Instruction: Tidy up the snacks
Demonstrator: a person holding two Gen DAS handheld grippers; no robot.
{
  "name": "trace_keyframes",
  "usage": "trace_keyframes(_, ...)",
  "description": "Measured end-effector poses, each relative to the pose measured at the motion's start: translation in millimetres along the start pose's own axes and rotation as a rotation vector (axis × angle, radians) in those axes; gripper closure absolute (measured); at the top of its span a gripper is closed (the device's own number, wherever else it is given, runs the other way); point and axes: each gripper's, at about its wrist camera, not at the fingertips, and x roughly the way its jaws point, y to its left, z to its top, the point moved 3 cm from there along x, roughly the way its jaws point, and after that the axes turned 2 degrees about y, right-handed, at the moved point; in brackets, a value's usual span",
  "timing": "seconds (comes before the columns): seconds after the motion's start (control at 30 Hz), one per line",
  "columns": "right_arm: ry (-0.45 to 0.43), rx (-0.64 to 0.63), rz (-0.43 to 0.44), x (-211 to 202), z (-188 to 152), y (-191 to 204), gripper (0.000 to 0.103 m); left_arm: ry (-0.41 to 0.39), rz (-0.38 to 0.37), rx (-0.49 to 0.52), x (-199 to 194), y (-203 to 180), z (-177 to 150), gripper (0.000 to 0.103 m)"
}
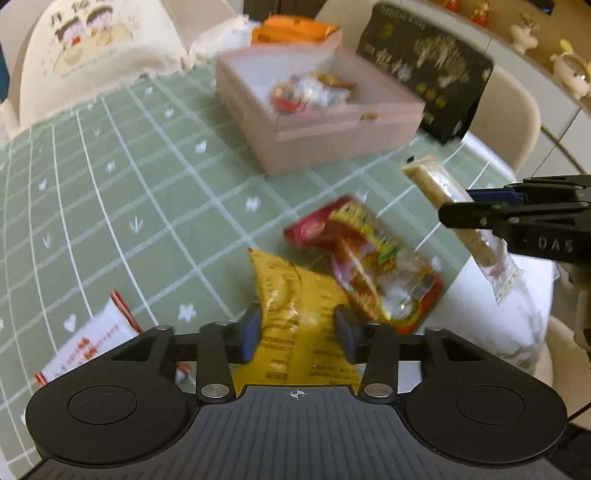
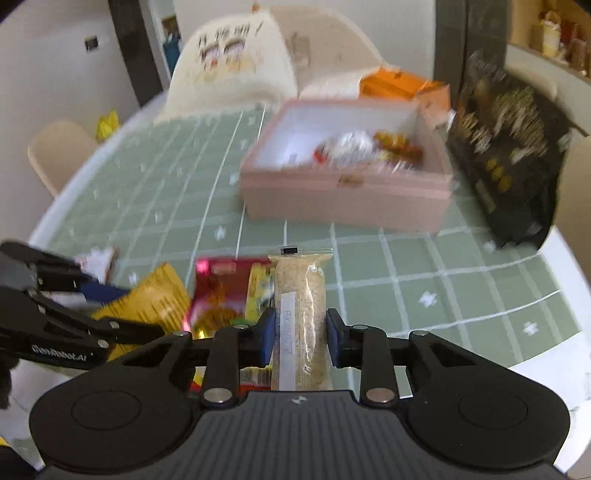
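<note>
My left gripper (image 1: 297, 326) is shut on a yellow snack packet (image 1: 295, 295), which fills the gap between its blue pads. That packet (image 2: 147, 295) and the left gripper (image 2: 133, 310) also show at the left of the right wrist view. My right gripper (image 2: 300, 339) is shut on a beige bar in a clear wrapper (image 2: 299, 295), held lengthwise. From the left wrist camera the bar (image 1: 436, 188) hangs tilted from the right gripper (image 1: 458, 205). A red snack packet (image 1: 369, 258) lies on the green checked tablecloth between both grippers. An open pink box (image 1: 332, 125) holds several wrapped snacks.
A white packet with red print (image 1: 88, 343) lies near my left gripper. A black bag (image 1: 424, 70) stands right of the box, orange packets (image 1: 291, 29) behind it. A printed cushion (image 2: 229, 59) and chairs (image 2: 55, 151) ring the round table; its edge is close on the right.
</note>
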Motion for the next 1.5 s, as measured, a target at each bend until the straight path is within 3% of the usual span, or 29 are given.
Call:
trace_keyframes(0.07, -0.040, 0.021, 0.001, -16, 10, -6, 0.075, -0.062, -0.025, 0.002, -18, -4, 16, 0.086)
trace_keyframes(0.2, -0.115, 0.040, -0.029, -39, 28, -18, 0.075, -0.202, -0.056, 0.034, -48, -15, 57, 0.086)
trace_keyframes(0.3, -0.156, 0.051, -0.050, -47, 38, -25, 0.075, -0.243, -0.048, 0.063, -52, -20, 81, 0.086)
trace_keyframes(0.53, -0.105, 0.086, -0.076, -33, 22, -36, 0.075, -0.124, -0.029, 0.026, -15, -6, 67, 0.082)
trace_keyframes(0.67, -0.053, 0.113, -0.097, -21, 10, -43, 0.075, -0.113, -0.007, 0.063, -9, 7, 58, 0.079)
trace_keyframes(0.83, -0.025, 0.103, -0.091, -12, 8, -43, 0.075, -0.056, -0.091, 0.251, 0, 5, 46, 0.074)
trace_keyframes(0.97, 0.009, 0.096, -0.082, -2, 5, -35, 0.075, 0.047, -0.029, 0.389, 21, -7, 34, 0.075)
trace_keyframes(1.03, 0.020, 0.078, -0.084, 0, 2, -31, 0.075, 0.081, -0.029, 0.465, 26, -14, 24, 0.070)
trace_keyframes(1.2, 0.041, 0.075, -0.084, 6, -4, -33, 0.075, 0.077, -0.021, 0.605, 29, -25, 9, 0.052)
trace_keyframes(1.3, 0.055, 0.075, -0.092, 12, -4, -34, 0.070, 0.045, -0.007, 0.597, 22, -23, 10, 0.052)
trace_keyframes(1.4, 0.068, 0.055, -0.108, 21, -8, -33, 0.046, 0.070, 0.082, 0.570, 27, -10, 15, 0.051)
trace_keyframes(1.5, 0.099, 0.046, -0.145, 35, -15, -33, 0.047, 0.118, 0.058, 0.485, 36, 7, 20, 0.043)
